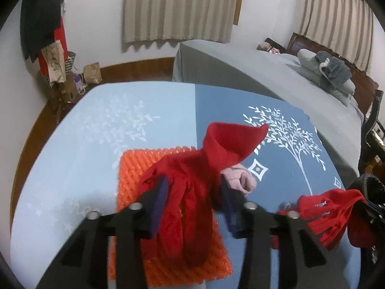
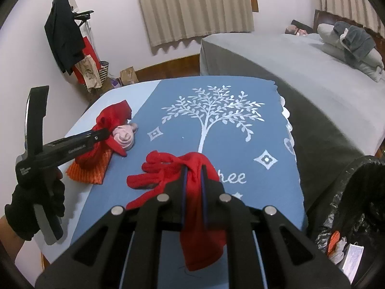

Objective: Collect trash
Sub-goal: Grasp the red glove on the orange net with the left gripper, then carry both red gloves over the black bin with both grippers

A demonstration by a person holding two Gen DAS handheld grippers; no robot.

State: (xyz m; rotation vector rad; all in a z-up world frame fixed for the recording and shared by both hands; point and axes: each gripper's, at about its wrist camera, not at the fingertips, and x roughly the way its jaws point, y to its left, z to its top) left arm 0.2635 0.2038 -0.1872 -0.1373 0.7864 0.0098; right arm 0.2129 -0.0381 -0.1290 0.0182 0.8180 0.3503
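Where the desk [image 2: 240,125] cloth shows white letters "hee" at frame centre, the right gripper [image 2: 193,168] has its fingers nearly closed, clamping a red glove [image 2: 168,168]. At left, the left gripper [image 1: 192,190] fingers, partly open, straddle another red glove [image 1: 190,180] on an orange mat [image 1: 134,166].

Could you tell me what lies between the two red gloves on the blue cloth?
In the right wrist view, a rolled pink sock lies between the far red glove and the near red glove; otherwise bare blue cloth.

A home bedroom: bed [image 2: 288,55], curtains [image 2: 195,7], coat rack [image 2: 62,24].
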